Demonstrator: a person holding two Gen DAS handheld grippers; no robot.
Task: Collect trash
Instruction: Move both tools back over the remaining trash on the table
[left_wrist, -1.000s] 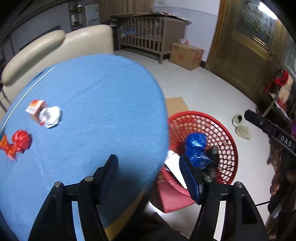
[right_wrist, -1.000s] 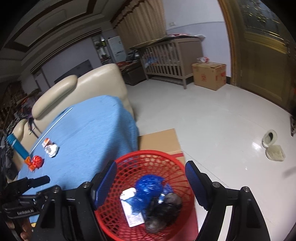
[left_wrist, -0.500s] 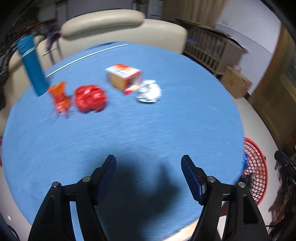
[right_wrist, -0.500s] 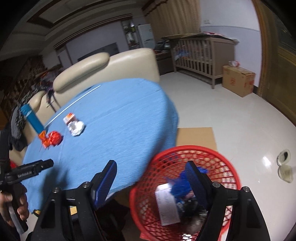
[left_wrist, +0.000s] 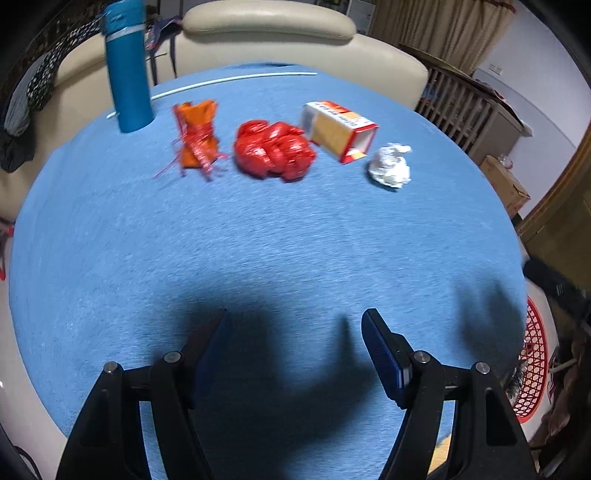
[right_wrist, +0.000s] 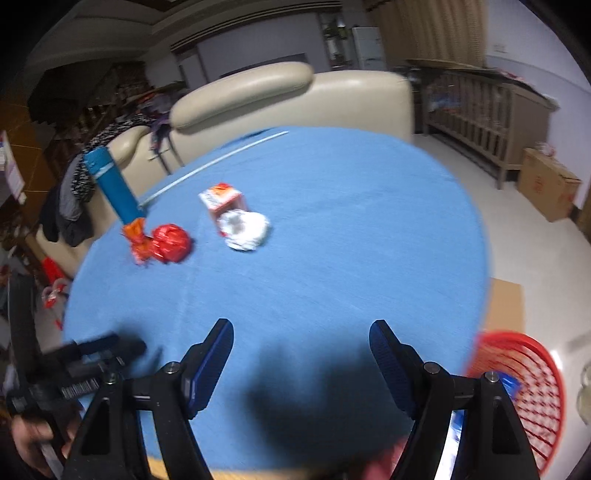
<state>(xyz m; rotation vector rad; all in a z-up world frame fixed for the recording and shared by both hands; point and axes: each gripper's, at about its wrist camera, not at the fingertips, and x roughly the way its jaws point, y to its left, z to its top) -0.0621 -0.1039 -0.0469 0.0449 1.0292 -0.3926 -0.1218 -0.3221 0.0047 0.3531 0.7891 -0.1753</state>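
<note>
Blue cloth now fills both views: a second ago both grippers were looking down at the red mesh plastic basket (right_wrist: 524, 395) on the floor, and now they have swung back over the round blue-covered table (left_wrist: 295, 240), so a drop looks finished and the next pick is being lined up. The left gripper (left_wrist: 295, 347) hangs over the near edge, jaws spread wide, nothing between them; the right gripper (right_wrist: 301, 350) is the same, wide apart and empty. Four pieces wait in a row toward the far edge: an orange wrapper tied with red ribbon (left_wrist: 197, 136), a crumpled red plastic bag (left_wrist: 275, 150), an open orange-and-white carton lying on its side (left_wrist: 338, 127) and a crumpled white paper ball (left_wrist: 390, 166). A tall blue bottle (left_wrist: 127, 66) stands behind them at the far-left edge. The left view separates the row cleanly; the right view overlaps carton and paper, yet shows the basket off the table's right edge and the left gripper low at its own left.
</note>
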